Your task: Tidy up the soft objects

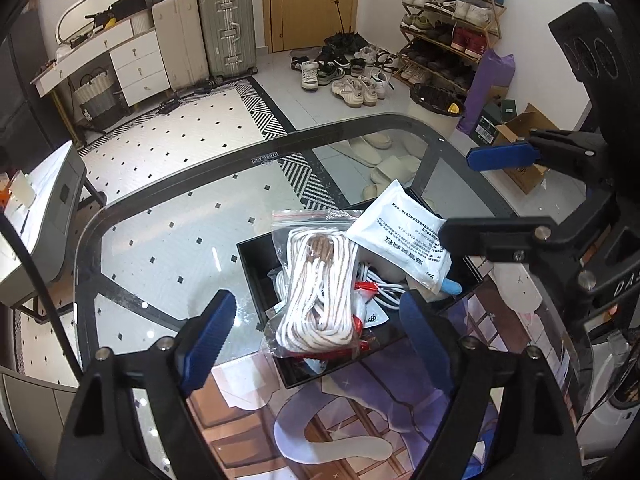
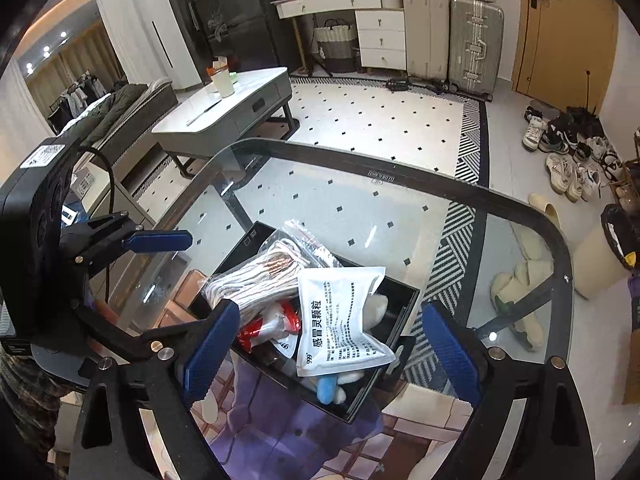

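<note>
Black tray (image 1: 256,276) on glass table (image 1: 168,184), holding rope bag (image 1: 320,280) and white sachet (image 2: 344,320). Left gripper (image 1: 320,336), right gripper (image 2: 332,352) above tray, jaws spread, empty. Best lift clear, avoid snagging overhanging bags.

Two suitcases (image 1: 204,32) stand beside a white dresser (image 1: 136,64); shoes (image 1: 344,76) litter the floor.

The clear glass tabletop with a dark matt border (image 1: 168,248) is glossy and mirrors light. Near its right edge, the black glossy rectangular box (image 1: 256,276) has smooth walls. In it lie a transparent crinkled plastic zip bag of white braided cord (image 1: 316,276) and a white matt foil-like sachet with printed text (image 2: 344,320). The gripper pads of ribbed blue rubber (image 2: 210,348) sit on matt black plastic fingers.
</note>
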Motion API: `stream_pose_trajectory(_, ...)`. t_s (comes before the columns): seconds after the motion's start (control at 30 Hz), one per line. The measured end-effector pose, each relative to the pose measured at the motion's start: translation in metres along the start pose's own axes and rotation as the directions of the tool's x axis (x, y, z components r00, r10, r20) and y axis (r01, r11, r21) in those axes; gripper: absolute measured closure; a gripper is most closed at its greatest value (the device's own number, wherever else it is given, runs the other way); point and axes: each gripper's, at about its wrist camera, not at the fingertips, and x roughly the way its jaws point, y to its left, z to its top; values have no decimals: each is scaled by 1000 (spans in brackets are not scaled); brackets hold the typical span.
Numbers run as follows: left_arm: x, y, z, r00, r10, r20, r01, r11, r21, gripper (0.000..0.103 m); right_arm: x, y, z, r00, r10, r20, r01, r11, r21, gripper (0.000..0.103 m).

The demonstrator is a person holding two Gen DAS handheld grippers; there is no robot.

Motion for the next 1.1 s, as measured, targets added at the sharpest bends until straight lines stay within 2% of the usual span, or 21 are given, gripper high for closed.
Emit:
stream_pose_trajectory(0.13, -7, 1, -6, 999, 9, 37, -8, 1000, -22, 18, -12, -2, -5, 997, -5, 70, 5, 1000, 13, 8)
stream_pose_trajectory(0.23, -11, 3, -13, 996, 31, 78, -29, 999, -34, 0, -18, -3, -14, 993, -40, 112, 40, 999, 3, 7)
stream_pose_trajectory(0.6, -16, -3, -40, 986, 42, 162, -33, 998, -53, 0, -21, -4, -48, 973, -78, 219, 72, 997, 35, 5)
stream_pose_trajectory(0.77, -16, -5, -48, 978, 78, 195, -68, 996, -61, 0, -21, -3, -64, 965, -102, 242, 94, 995, 43, 4)
stream_pose_trajectory(1.0, -14, -6, -62, 971, 54, 234, -31, 994, -103, 0, -23, -6, -84, 950, -109, 293, 93, 993, 66, 3)
stream_pose_trajectory(1.1, -14, -7, -70, 962, 62, 265, -33, 993, -113, 0, -22, -5, -95, 943, -117, 310, 101, 992, 70, 2)
